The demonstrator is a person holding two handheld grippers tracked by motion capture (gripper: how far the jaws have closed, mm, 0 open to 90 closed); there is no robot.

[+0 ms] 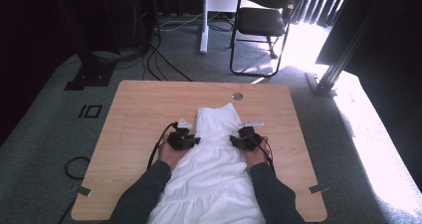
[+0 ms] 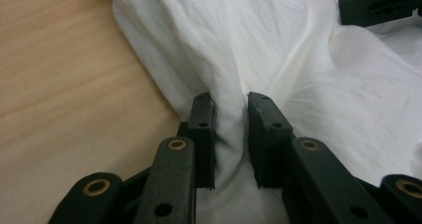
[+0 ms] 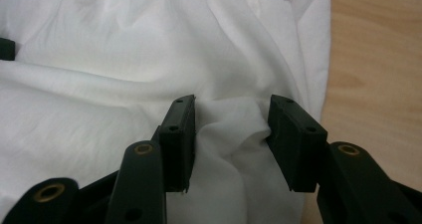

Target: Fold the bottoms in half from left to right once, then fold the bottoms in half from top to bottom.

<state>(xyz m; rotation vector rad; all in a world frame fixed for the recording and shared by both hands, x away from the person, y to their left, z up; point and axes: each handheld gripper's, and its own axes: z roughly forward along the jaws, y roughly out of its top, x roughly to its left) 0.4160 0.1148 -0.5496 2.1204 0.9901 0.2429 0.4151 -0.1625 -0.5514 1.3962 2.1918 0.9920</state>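
While the white dress [image 1: 214,159] is lying lengthwise down the middle of the wooden table [image 1: 134,114], its narrow bodice pointing away from me and its wide skirt spilling off the near edge, I am working at both of its side edges at the waist. My left gripper [image 1: 185,140] is sitting on the dress's left edge, and in the left gripper view its 2 jaws are drawn in close around a bunched ridge of cloth [image 2: 230,119] that is standing up between them, so I am pinching fabric there. My right gripper [image 1: 244,140] is sitting opposite on the right edge; in the right gripper view its jaws are standing wider, with a soft hump of cloth [image 3: 231,119] filling the gap and touching both pads, gathered but looking less tightly squeezed than on the left. What matters now is this: the dress's long axis is running straight away from me, between my 2 hands, and both grips are sitting level with each other across it, neither hand nearer the bodice. So I am judging that any lift or fold is going to hinge on that cross-line at the waist, with both sides moving together.
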